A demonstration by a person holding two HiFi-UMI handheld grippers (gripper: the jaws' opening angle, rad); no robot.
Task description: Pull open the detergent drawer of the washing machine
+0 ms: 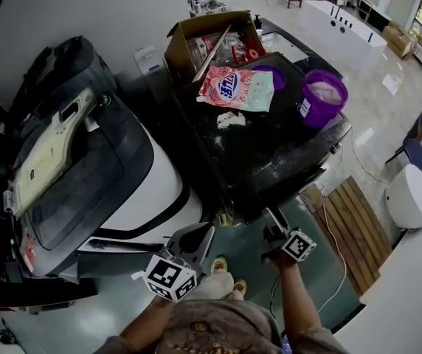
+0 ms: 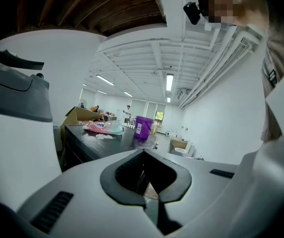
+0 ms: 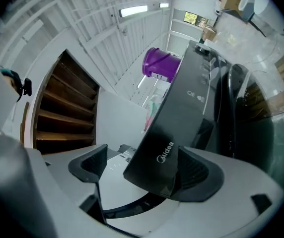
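Right gripper [image 3: 142, 167] stood spread around the black, Midea-marked detergent drawer front [image 3: 168, 133] of the black washing machine [image 1: 270, 153].
Left gripper [image 2: 144, 182] was pressed together, empty. On top, the purple plastic bucket [image 1: 322, 98] held pale powder and the brown cardboard box [image 1: 185, 46] held packets.

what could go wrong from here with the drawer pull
The right gripper is open around the black Midea panel, which sits off centre, close to one pad; closing now may catch only its edge and slip. A hard tug could also shake the purple bucket near the edge of the washer.
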